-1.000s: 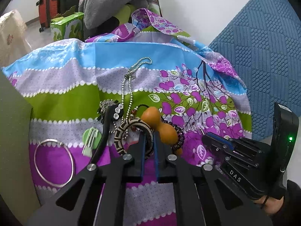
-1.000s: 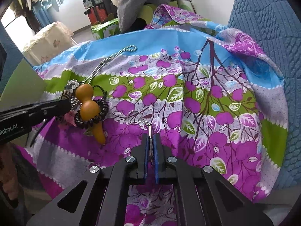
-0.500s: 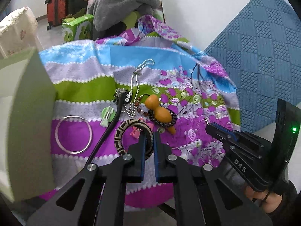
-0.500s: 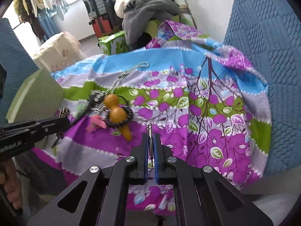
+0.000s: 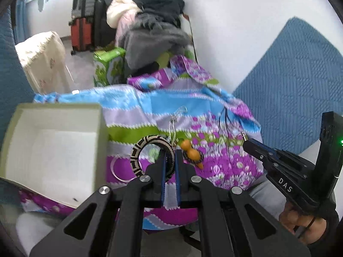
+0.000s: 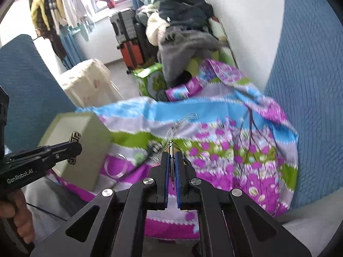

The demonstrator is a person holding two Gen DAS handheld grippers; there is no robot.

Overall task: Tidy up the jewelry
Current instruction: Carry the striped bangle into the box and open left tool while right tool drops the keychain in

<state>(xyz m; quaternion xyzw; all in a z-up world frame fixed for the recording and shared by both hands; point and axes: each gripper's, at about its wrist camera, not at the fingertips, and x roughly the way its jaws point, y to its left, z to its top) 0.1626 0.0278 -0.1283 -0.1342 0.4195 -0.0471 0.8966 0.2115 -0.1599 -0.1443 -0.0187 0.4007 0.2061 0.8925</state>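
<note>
My left gripper (image 5: 170,153) is shut on a black-and-cream woven bangle (image 5: 141,147) and holds it in the air above the flowered cloth (image 5: 193,102). In the right wrist view the same bangle (image 6: 75,137) shows at the left gripper's (image 6: 78,147) tip, beside the open pale-green box (image 6: 85,132). My right gripper (image 6: 170,155) is shut on a small silver earring (image 6: 171,146), also lifted off the cloth. An orange gourd pendant with a dark bead bracelet (image 5: 189,153), a silver chain (image 5: 174,124) and a thin silver bangle (image 5: 115,172) lie on the cloth.
The box (image 5: 53,147) stands open at the left, its white inside bare. A blue quilted surface (image 5: 289,81) rises at the right. Behind the cloth are a pile of clothes (image 5: 154,27), a green carton (image 5: 107,66) and suitcases (image 5: 85,21).
Both grippers have risen off the cloth, the left with the woven bangle, the right with the small silver piece. The open box has come into view at the left.
</note>
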